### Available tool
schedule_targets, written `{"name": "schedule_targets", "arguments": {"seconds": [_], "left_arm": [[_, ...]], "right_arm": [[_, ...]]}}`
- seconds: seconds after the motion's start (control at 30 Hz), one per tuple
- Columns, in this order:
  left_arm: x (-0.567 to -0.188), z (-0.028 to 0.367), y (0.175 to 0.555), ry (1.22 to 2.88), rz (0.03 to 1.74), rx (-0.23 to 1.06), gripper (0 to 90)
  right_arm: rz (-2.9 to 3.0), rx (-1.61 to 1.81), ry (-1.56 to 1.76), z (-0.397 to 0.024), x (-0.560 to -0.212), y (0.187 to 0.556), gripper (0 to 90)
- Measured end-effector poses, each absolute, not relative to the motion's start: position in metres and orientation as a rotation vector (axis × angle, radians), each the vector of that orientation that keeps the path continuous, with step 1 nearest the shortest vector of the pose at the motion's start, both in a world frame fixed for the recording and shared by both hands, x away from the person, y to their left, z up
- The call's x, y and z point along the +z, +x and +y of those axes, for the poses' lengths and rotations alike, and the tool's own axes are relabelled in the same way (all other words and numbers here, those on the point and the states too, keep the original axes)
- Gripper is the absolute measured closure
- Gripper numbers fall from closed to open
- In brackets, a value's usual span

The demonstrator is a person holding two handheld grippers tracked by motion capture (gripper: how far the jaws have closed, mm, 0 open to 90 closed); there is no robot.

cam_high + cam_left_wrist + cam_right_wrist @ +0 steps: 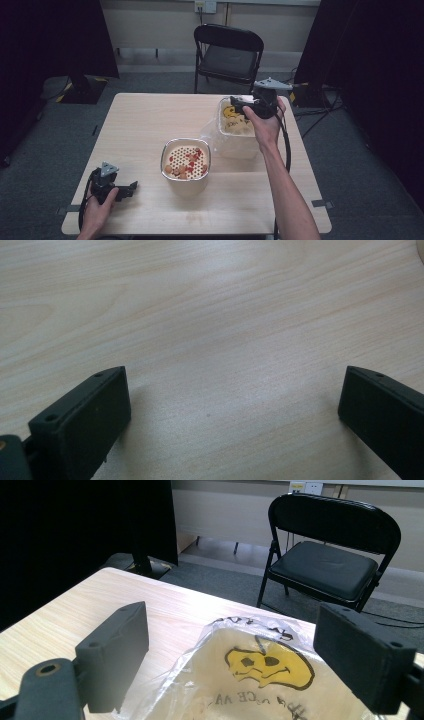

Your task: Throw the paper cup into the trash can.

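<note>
Currently: right gripper [239,103] fingers spread over bag [240,680], bench far-right | left gripper [131,188] spread, resting near-left | next, likely: pinch bag.

table [145,120] left half: bare, passable | centre: bowl [185,161] blocks | right: bagged tub [235,131]

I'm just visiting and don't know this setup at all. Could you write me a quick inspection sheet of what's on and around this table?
Surface: pale wooden table, mostly bare.
Job's things: square bowl with a perforated insert holding red and orange pieces; bag-lined bin printed with a yellow smiley.
Clutter: nothing seen.
Grippers: left gripper low at the near-left table edge, open; right gripper raised over the bin, open.
Cables: one trails along each forearm.
Surroundings: black folding chair, dark curtains, grey floor.
</note>
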State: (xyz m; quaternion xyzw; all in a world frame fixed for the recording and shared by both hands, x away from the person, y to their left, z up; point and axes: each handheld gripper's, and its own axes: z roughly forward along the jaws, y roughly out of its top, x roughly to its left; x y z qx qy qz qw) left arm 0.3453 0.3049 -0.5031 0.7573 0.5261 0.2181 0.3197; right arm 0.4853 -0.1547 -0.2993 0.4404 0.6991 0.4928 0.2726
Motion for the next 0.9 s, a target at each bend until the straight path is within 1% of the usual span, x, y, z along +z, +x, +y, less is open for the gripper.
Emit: {"name": "schedule_targets", "arguments": {"seconds": [0.27, 0.53, 0.9], "left_arm": [[-0.503, 0.305, 0.345, 1.991, 1.383, 0.573, 0.0], [-0.503, 0.305, 0.345, 1.990, 1.383, 0.573, 0.0], [-0.503, 0.305, 0.345, 1.991, 1.383, 0.573, 0.0]], "right_arm": [[1.911, 1.357, 1.175, -0.157, -0.305, 0.474, 15.9], [1.953, 1.338, 1.132, -0.157, -0.314, 0.445, 15.4], [1.951, 1.355, 1.117, -0.172, -0.324, 0.396, 16.5]]}}
